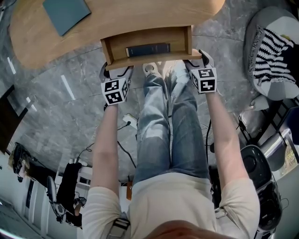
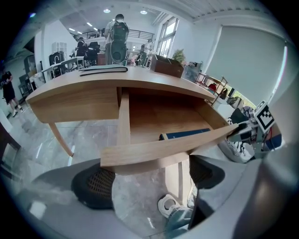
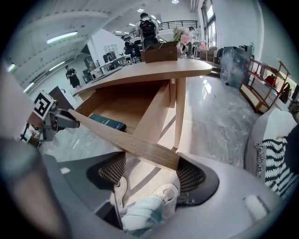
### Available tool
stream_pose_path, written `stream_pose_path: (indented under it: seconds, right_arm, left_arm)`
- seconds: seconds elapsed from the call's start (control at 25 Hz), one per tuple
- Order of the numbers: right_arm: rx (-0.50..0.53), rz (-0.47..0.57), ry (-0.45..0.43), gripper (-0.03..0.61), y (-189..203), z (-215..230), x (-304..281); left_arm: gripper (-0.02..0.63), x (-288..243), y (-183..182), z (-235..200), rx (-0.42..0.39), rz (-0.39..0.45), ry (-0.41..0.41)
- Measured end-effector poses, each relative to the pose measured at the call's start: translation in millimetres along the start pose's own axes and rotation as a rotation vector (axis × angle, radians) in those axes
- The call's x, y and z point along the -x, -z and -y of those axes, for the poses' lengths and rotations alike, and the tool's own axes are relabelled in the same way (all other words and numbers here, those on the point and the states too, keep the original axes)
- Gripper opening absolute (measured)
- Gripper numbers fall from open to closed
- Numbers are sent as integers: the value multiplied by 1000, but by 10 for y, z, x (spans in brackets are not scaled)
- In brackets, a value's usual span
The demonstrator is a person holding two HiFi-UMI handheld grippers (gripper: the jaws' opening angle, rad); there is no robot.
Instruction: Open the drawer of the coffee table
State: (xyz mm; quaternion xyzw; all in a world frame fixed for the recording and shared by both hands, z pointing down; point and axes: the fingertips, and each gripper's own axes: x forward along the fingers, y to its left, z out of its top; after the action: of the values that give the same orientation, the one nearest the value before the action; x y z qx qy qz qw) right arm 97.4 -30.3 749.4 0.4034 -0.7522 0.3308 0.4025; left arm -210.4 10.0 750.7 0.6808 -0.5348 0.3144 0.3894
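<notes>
At the top centre of the head view, the drawer [image 1: 149, 59] stands pulled out from under the coffee table [image 1: 140, 18] – open, with a dark blue book [image 1: 147, 49] lying across its floor. A teal pad [image 1: 65, 14] rests on the tabletop at the upper left. The left gripper [image 1: 116, 72] sits at the left end of the drawer's front panel and the right gripper [image 1: 196, 59] at the right end. In each gripper view the jaws are spread wide and released – the panel's lower edge crosses just above the pads, clamped by neither. The person's jeans [image 1: 168, 130] and a white shoe [image 1: 149, 69] show below the drawer.
</notes>
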Motion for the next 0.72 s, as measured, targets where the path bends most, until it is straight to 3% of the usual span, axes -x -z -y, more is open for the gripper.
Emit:
stream_pose_path:
  seconds: [0.72]
  right_arm:
    - [-6, -58, 3, 342, 550, -134, 146]
  left_arm:
    - [509, 180, 552, 167, 11, -46, -20]
